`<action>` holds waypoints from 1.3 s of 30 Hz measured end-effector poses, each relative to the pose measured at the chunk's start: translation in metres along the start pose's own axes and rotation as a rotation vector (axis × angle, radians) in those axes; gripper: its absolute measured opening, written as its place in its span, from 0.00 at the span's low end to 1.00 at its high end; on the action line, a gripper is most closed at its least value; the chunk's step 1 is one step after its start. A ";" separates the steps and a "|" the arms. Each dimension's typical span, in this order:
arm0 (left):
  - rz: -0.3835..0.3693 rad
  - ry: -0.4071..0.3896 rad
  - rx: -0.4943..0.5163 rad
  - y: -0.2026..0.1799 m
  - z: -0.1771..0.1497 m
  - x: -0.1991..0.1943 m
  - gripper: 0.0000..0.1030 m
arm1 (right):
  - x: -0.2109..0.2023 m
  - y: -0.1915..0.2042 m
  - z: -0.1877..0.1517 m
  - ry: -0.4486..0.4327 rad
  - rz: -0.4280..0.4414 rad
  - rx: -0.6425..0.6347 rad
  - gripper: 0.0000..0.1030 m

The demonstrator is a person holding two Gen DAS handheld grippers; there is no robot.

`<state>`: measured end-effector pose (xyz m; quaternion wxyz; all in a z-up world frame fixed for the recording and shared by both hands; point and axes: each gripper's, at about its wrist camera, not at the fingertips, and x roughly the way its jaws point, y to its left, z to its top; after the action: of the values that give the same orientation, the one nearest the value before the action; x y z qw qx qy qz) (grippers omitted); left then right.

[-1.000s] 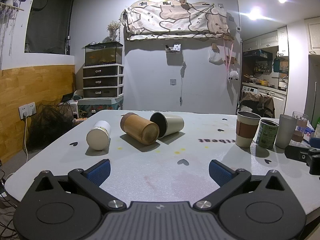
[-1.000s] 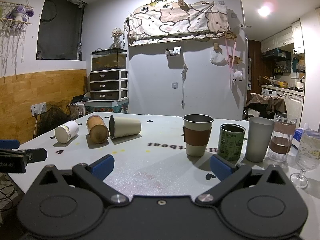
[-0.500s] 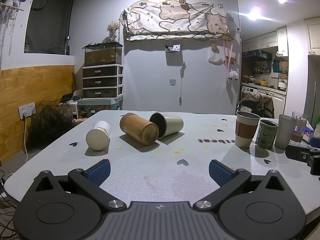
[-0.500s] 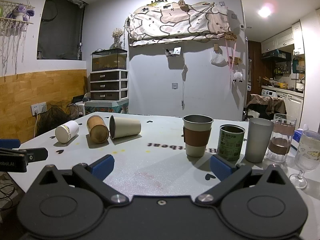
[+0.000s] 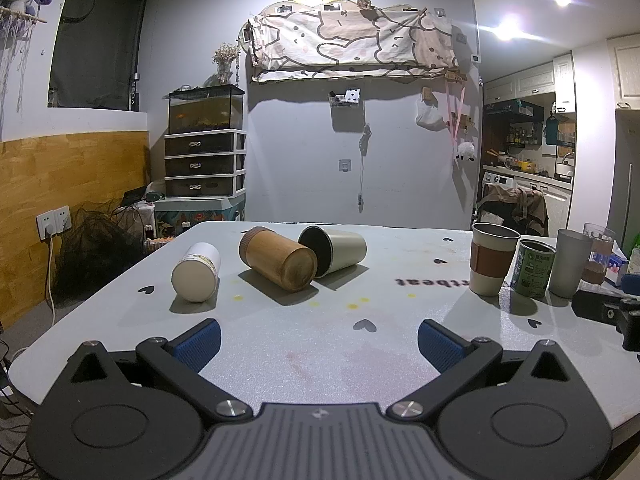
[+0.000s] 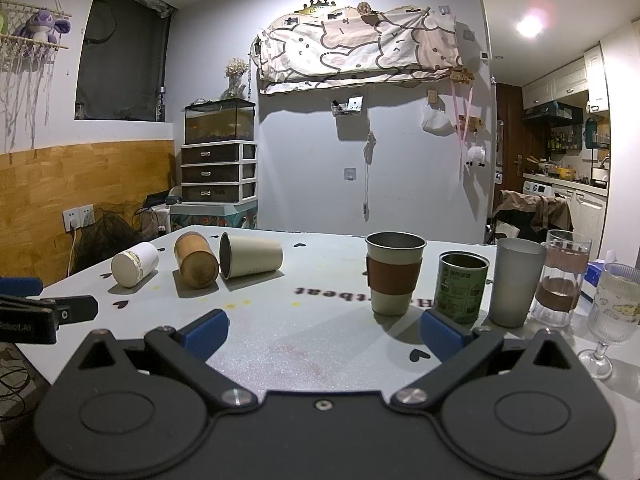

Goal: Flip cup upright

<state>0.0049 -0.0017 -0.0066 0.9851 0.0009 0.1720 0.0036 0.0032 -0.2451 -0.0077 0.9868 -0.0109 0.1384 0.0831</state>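
Observation:
Three cups lie on their sides on the grey table point(image 5: 320, 340): a white cup point(image 5: 197, 267), a wooden cup point(image 5: 278, 259) and a beige cup with a dark inside point(image 5: 334, 251). They also show in the right wrist view: the white cup point(image 6: 134, 264), the wooden cup point(image 6: 196, 261) and the beige cup point(image 6: 250, 256). My left gripper point(image 5: 318, 340) is open and empty, well short of them. My right gripper point(image 6: 324, 330) is open and empty, near the table's front edge.
Upright at the right stand a sleeved metal cup point(image 6: 395, 278), a green can point(image 6: 462, 287), a grey tumbler point(image 6: 516, 282), a glass with a brown band point(image 6: 562, 278) and a stemmed glass point(image 6: 610, 316). The left gripper's side point(image 6: 36, 314) shows at the far left.
Both views have shifted very slightly. The cups have not moved and both grippers stay open.

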 end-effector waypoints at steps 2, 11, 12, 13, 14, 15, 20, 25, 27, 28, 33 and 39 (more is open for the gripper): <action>0.000 0.000 -0.001 0.000 0.000 0.000 1.00 | 0.000 0.000 0.000 0.000 -0.001 0.000 1.00; -0.001 0.001 0.002 0.001 0.001 0.002 1.00 | -0.012 0.001 0.008 -0.010 -0.004 0.005 1.00; -0.004 0.001 -0.003 0.001 0.002 0.002 1.00 | -0.017 0.001 0.009 -0.015 -0.004 0.007 1.00; -0.013 -0.005 -0.008 0.001 0.004 0.002 1.00 | -0.019 0.001 0.009 -0.018 -0.004 0.009 1.00; -0.016 -0.012 -0.016 0.004 0.006 0.004 1.00 | -0.021 0.001 0.010 -0.022 -0.002 0.011 1.00; -0.005 -0.018 -0.016 0.005 0.009 0.008 1.00 | -0.022 0.001 0.009 -0.025 0.001 0.013 1.00; 0.041 -0.044 0.019 0.020 0.028 0.034 1.00 | -0.021 0.000 0.003 -0.026 0.010 0.016 1.00; 0.102 -0.025 -0.010 0.052 0.058 0.078 1.00 | -0.018 -0.002 -0.002 -0.019 0.015 0.025 1.00; 0.136 -0.024 -0.034 0.066 0.071 0.098 1.00 | -0.016 -0.002 -0.004 -0.018 0.017 0.023 1.00; 0.153 -0.025 -0.034 0.072 0.076 0.109 1.00 | -0.015 -0.002 -0.005 -0.016 0.018 0.022 1.00; 0.170 0.019 -0.049 0.104 0.093 0.170 1.00 | -0.011 -0.003 -0.012 -0.004 0.019 0.021 1.00; 0.199 0.172 -0.086 0.129 0.084 0.229 0.95 | -0.008 -0.010 -0.019 0.018 0.007 0.034 1.00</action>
<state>0.2479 0.1285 -0.0050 0.9607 -0.0246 0.2544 0.1087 -0.0076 -0.2567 -0.0237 0.9853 0.0057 0.1485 0.0841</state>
